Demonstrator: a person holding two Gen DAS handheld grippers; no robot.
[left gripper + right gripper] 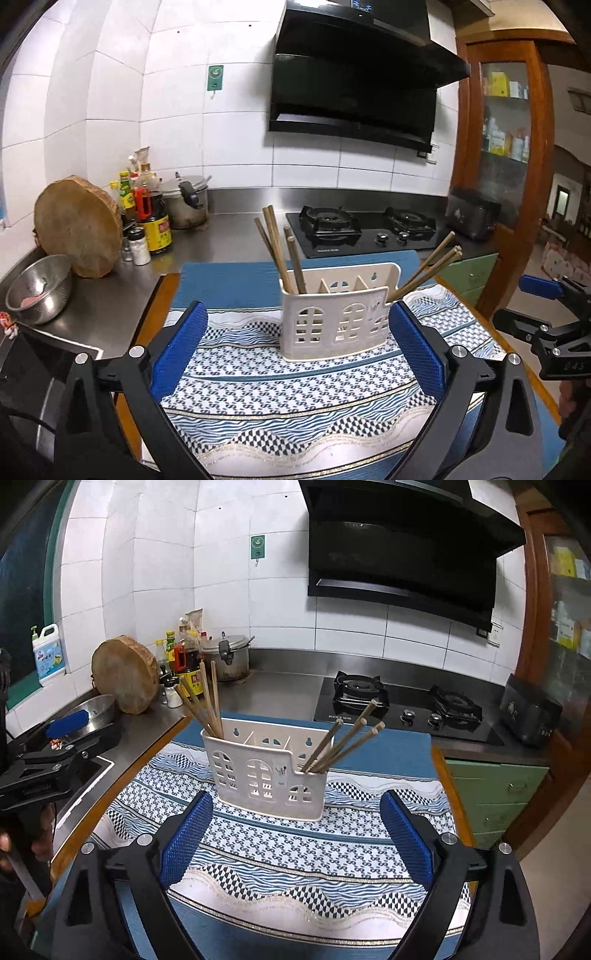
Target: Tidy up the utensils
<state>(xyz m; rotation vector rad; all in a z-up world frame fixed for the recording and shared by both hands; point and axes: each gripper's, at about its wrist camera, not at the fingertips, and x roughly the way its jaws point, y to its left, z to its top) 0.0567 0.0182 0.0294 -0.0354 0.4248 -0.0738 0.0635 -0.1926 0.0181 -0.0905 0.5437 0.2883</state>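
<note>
Where the left wrist camera looked, the left gripper (297, 343) had its two blue pads spread wide apart with nothing held between them. Past the pads stood a white holder (334, 314) with little window holes, upright on a blue patterned cloth (280, 391) that covered the worktop. Some brown chopsticks (275, 251) stood in its left compartment and leaned to the left. More chopsticks (430, 267) stuck out of its right end and leaned to the right. The right gripper (546, 317) showed at the right edge. A black stove (364, 230) sat behind the cloth.

In the right wrist camera, the right gripper (297, 830) was also wide open and empty. The same holder (266, 771) stood beyond its pads on the cloth (295, 853). One bunch of chopsticks (207, 701) rose from the left compartment, and another bunch (343, 744) leaned right out of the right end. The middle compartments looked empty. The left gripper (55, 746) showed at the left edge, over the steel worktop (147, 731). A round wooden board (123, 674) leaned against the wall near some bottles (184, 657).
</note>
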